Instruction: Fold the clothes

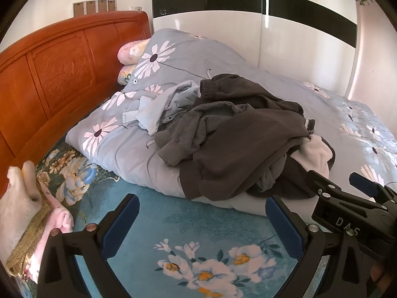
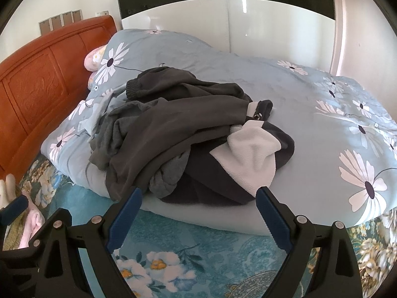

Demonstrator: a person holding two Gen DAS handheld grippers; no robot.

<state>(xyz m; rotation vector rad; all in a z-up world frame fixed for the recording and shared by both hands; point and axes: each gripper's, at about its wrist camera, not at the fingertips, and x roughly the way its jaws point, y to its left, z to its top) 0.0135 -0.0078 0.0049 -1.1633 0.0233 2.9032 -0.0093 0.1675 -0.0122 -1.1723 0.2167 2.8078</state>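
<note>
A heap of dark grey clothes (image 1: 243,136) lies crumpled on a folded grey-blue daisy quilt (image 1: 129,146). A light blue garment (image 1: 158,106) lies at the heap's far left. A white fleece lining (image 2: 250,154) shows at the heap's right. The heap also shows in the right wrist view (image 2: 178,129). My left gripper (image 1: 201,221) is open and empty, hovering over the teal sheet in front of the heap. My right gripper (image 2: 198,211) is open and empty, just short of the heap's near edge; it also shows in the left wrist view (image 1: 347,186).
A teal floral bedsheet (image 1: 198,226) covers the bed in front of the quilt. An orange wooden headboard (image 1: 49,79) stands at the left. Pink pillows (image 1: 129,49) lie behind the quilt. A white and pink cloth pile (image 1: 27,218) sits at the near left. A white wardrobe (image 1: 248,39) stands behind.
</note>
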